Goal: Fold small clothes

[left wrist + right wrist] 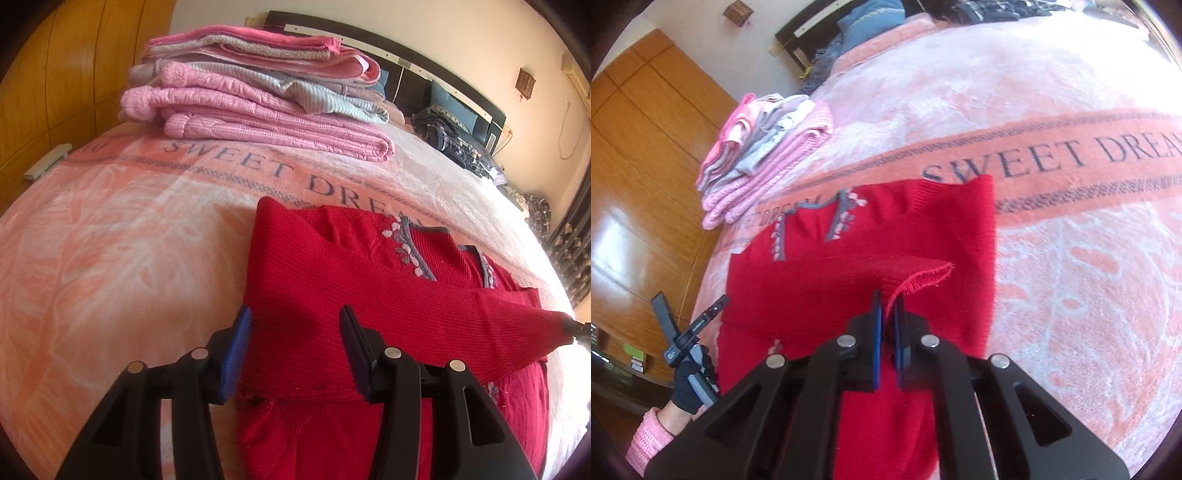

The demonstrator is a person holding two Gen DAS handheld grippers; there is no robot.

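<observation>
A red knit sweater (332,280) (849,251) with grey and pink neckline trim lies on the pink "SWEET DREAM" blanket (129,240) (1071,258). One sleeve is drawn across its body. My right gripper (888,310) is shut on that sleeve's cuff (923,277) and holds it slightly above the sweater; its tip shows at the far right in the left wrist view (571,328). My left gripper (295,325) is open, low over the sweater's left folded edge, nothing clamped. In the right wrist view it appears at the left (690,301), held by a gloved hand (689,384).
A stack of folded pink and grey clothes (251,99) (768,155) sits on the blanket beyond the sweater. Dark crumpled garments (454,140) lie near the black headboard (406,62). A wooden wardrobe (55,74) (646,166) stands beside the bed.
</observation>
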